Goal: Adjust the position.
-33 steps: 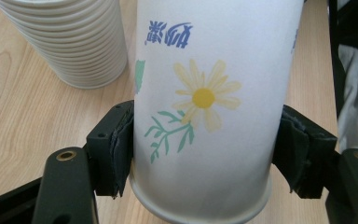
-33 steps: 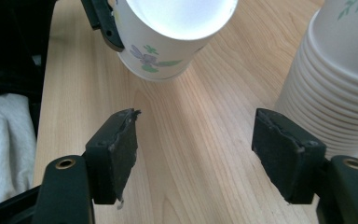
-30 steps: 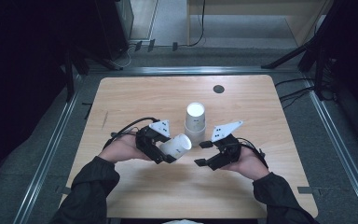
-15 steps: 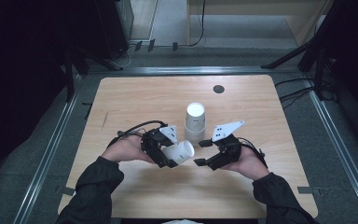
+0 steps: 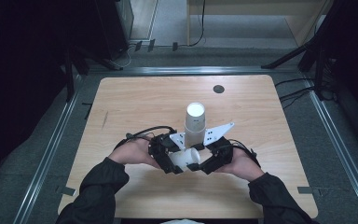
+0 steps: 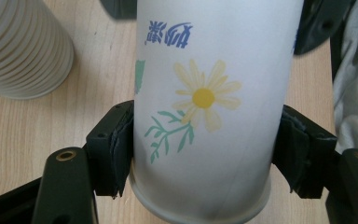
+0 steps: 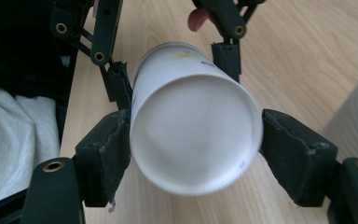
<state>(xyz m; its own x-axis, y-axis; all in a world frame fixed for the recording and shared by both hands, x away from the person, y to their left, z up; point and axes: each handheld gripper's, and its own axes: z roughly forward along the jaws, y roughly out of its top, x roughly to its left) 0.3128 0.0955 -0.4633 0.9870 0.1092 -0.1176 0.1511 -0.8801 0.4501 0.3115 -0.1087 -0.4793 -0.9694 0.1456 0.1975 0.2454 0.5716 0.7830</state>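
A white paper cup (image 5: 186, 157) with a printed daisy (image 6: 204, 97) lies on its side just above the table. My left gripper (image 5: 177, 161) is shut on its sides near the rim (image 6: 205, 158). The cup's closed base (image 7: 196, 135) points into my right gripper (image 5: 204, 164), whose jaws have just been opening. They stand either side of the base, with a slight gap at the right pad (image 7: 289, 149). The left gripper (image 7: 172, 70) grips the far end of the cup.
An upside-down stack of white cups (image 5: 195, 122) stands just behind both grippers, and its ribbed side (image 6: 23, 46) is close by the left jaw. The wooden table (image 5: 135, 102) has a small black disc (image 5: 218, 88) at the back. White cloth (image 7: 14, 140) lies at the near edge.
My left gripper has carried the cup to the right, and its base now sits between the right jaws. The right hand has stayed where it was.
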